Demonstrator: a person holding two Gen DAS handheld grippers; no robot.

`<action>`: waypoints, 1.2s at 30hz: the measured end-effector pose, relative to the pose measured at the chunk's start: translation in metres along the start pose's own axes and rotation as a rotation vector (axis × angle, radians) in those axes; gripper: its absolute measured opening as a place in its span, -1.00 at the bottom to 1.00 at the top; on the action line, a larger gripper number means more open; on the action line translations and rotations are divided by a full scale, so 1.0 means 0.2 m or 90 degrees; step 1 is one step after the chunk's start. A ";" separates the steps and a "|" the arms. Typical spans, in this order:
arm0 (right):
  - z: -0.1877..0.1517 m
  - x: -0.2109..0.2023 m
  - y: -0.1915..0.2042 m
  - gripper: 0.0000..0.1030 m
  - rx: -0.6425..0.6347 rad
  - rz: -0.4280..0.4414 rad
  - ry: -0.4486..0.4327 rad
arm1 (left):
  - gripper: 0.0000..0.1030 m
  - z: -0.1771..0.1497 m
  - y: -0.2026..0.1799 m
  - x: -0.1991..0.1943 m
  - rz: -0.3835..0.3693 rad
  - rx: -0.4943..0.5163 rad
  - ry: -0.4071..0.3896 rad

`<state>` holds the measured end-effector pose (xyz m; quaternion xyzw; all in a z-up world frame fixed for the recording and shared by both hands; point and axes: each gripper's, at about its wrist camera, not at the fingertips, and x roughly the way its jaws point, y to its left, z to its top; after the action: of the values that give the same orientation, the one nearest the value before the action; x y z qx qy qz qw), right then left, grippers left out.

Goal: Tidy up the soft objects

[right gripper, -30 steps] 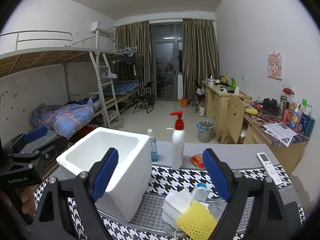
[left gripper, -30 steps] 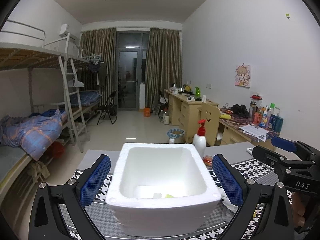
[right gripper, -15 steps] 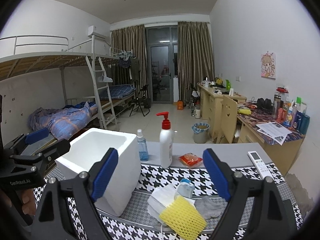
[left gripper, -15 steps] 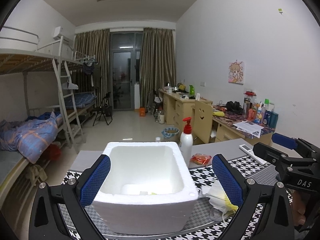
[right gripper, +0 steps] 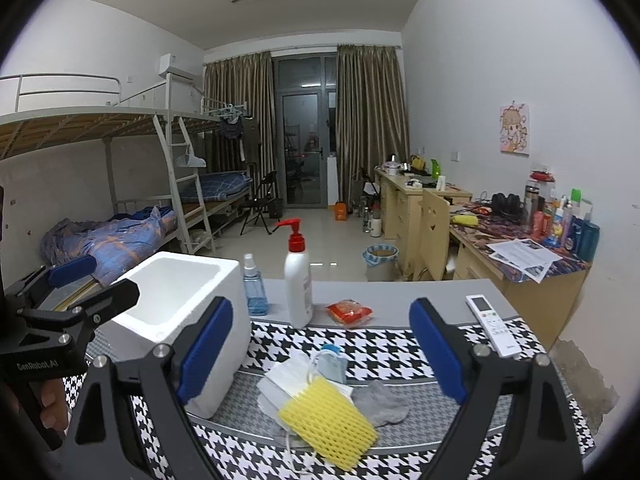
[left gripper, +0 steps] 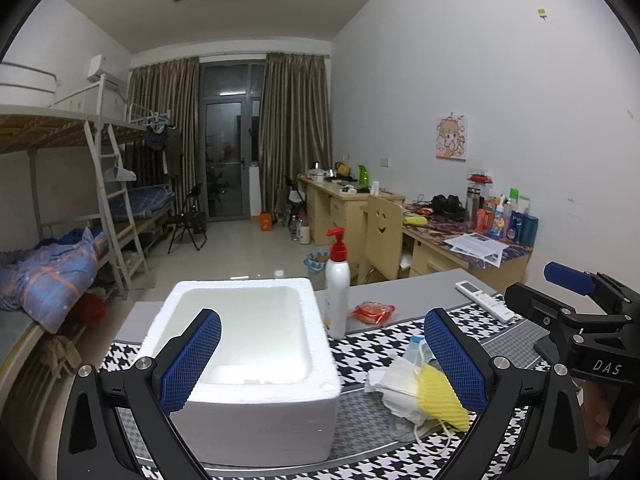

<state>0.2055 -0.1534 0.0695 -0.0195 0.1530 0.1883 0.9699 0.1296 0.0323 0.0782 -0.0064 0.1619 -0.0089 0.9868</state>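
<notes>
The left gripper (left gripper: 320, 364) and the right gripper (right gripper: 322, 352) both have their fingers wide apart, holding nothing. The yellow sponge (right gripper: 328, 420) lies on masks near the table's (right gripper: 400, 300) front edge, just beside the white foam box (right gripper: 180, 300).

1. The letters "DAS" are showing in pale print on the black body of the right gripper (left gripper: 608, 366), seen at the right edge of the left wrist view.
2. The word "GenRobot.AI" is showing in small pale print on the black body of the left gripper (right gripper: 38, 364), seen at the left edge of the right wrist view.
3. The printed sheets (right gripper: 524, 254) lying on the far counter are carrying text too small to read.
4. The labels on the bottles (right gripper: 560, 220) standing by the wall are too blurred to read.
</notes>
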 end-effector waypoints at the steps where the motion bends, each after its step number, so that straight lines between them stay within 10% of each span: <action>1: 0.00 0.00 -0.01 0.80 0.000 -0.001 -0.001 | 0.98 0.00 -0.01 0.00 -0.003 0.002 0.000; 36: -0.14 0.03 -0.24 0.80 0.006 -0.052 0.038 | 0.98 -0.09 -0.21 0.19 -0.077 0.013 0.062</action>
<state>0.2203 -0.1984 0.0395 -0.0267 0.1816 0.1468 0.9720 0.1600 -0.0101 0.0490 -0.0053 0.2089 -0.0704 0.9754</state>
